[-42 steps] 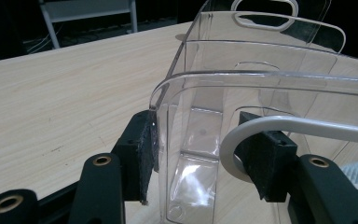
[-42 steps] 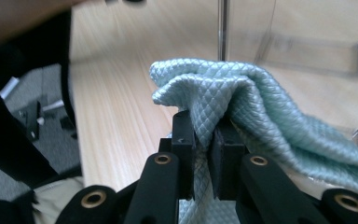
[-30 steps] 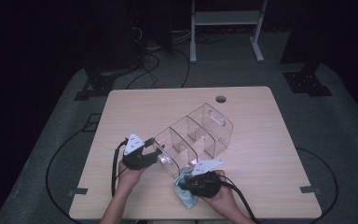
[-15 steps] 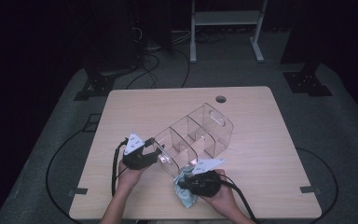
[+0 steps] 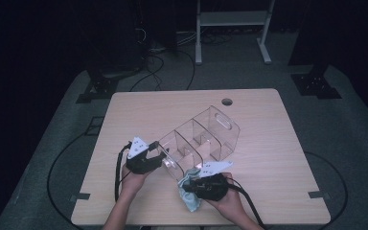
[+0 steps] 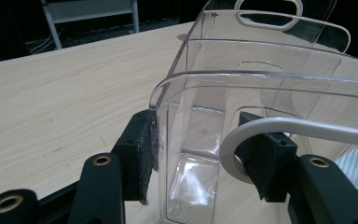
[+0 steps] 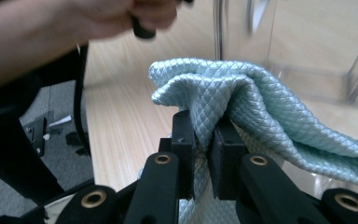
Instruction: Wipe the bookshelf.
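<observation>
A: While the left gripper (image 5: 159, 157) clamps the near end wall of the clear organiser (image 5: 202, 140) — one pad outside, one inside, as the left gripper view shows — where does the cloth sit?

B: Lower centre of the high view, just beside the organiser's near corner. The right gripper (image 7: 204, 135) is clenched on a fold of the pale blue-green cloth (image 7: 256, 116); the rest drapes loose toward the right of its own view.

A: Judgement on the wipe?

B: Keep the left hold steady so the bin cannot skate on the desk (image 5: 143, 108). Lead with the bunched fold, not the trailing flap, and press lightly — thin walls probably flex.

A: Materials?

B: Organiser: hard transparent plastic, glossy, rounded rims, three compartments split by dividers, an oval handle slot (image 5: 224, 123) in the far end. It lies diagonally, from centre frame toward lower left. Cloth: soft, quilted diamond weave, slight sheen. Desk: pale wood grain, matt, a cable hole (image 5: 227, 101) near its far edge.
</observation>
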Available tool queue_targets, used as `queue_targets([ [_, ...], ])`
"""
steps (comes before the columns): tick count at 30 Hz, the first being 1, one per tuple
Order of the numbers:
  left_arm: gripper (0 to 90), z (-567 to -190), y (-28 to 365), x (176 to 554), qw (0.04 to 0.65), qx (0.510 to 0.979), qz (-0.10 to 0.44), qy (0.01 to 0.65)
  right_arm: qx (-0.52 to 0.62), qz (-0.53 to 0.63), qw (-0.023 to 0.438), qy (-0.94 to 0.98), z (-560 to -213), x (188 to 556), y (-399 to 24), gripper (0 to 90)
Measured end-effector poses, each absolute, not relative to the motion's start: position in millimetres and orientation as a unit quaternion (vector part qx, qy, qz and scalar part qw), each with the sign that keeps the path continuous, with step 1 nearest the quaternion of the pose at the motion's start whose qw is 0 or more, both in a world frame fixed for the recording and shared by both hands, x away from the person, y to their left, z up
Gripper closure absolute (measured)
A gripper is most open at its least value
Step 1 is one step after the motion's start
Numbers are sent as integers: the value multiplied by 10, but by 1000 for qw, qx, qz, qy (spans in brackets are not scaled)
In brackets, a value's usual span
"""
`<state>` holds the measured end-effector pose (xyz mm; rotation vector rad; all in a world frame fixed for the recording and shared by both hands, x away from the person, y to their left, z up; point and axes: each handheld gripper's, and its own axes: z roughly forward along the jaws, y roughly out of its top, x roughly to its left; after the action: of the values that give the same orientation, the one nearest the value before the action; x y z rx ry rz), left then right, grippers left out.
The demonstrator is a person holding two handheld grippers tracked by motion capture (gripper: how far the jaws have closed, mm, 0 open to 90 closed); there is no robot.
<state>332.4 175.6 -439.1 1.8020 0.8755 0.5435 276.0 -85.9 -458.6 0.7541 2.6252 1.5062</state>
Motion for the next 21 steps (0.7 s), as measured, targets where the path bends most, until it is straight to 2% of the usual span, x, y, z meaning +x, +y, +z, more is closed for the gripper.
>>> queue_targets([
  [4,465,-4383,1760,3327,505,751,225,361,249,465,-1,850,-4727,2783,-834,814],
  [6,435,-4372,1759,3319,506,750,223,363,248,467,0,849,-4694,2778,-841,814],
  [7,391,-4357,1758,3307,503,751,227,362,247,474,-2,845,-4657,2775,-859,814],
  [15,367,-4329,1793,3243,500,756,223,360,247,499,1,831,-4468,2762,-1034,814],
  [21,346,-4276,1890,3028,497,758,226,356,260,507,13,822,-4382,2782,-1244,814],
])
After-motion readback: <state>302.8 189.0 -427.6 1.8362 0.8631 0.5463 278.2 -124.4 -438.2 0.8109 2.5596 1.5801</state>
